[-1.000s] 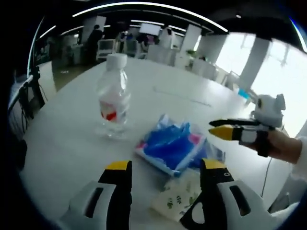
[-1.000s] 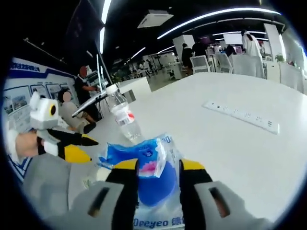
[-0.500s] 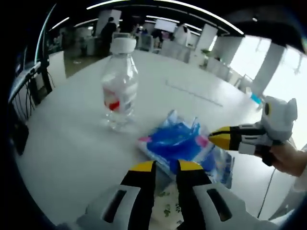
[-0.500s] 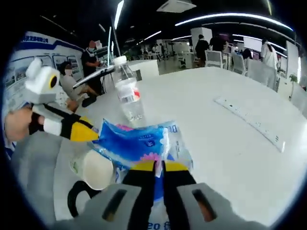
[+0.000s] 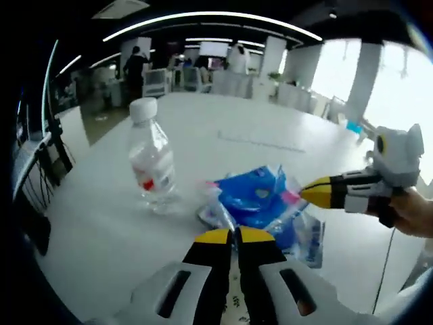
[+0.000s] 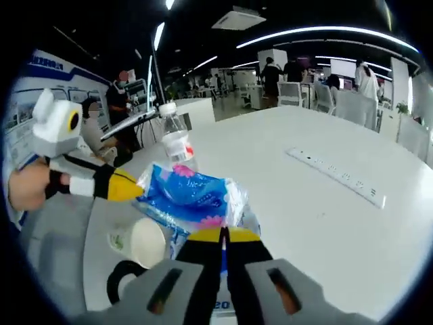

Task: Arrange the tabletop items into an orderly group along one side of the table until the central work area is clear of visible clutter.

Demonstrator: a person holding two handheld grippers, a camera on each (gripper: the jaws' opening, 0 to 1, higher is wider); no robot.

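Observation:
A blue tissue pack point(image 5: 260, 200) in a clear wrapper lies stretched between both grippers on the white table point(image 5: 88, 223). My left gripper point(image 5: 226, 237) is shut on the wrapper's near edge. In the right gripper view it comes in from the left as the left gripper point(image 6: 128, 187), pinching the tissue pack point(image 6: 193, 193) at its corner. My right gripper point(image 6: 223, 235) is shut on the wrapper's other end, and in the left gripper view it enters from the right as the right gripper point(image 5: 311, 193). A clear water bottle point(image 5: 152, 166) with a white cap stands upright just beyond the pack, also seen as the bottle point(image 6: 177, 142).
A white paper cup point(image 6: 141, 240) lies on its side under the pack's left end. A long white power strip point(image 6: 335, 176) lies farther out on the table point(image 6: 338, 237); it appears as the power strip point(image 5: 260, 142). People, chairs and desks stand beyond the table.
Both grippers went from open to shut on the tissue pack's wrapper. The pack now sits a little higher and bunched between them. The bottle has stayed in place.

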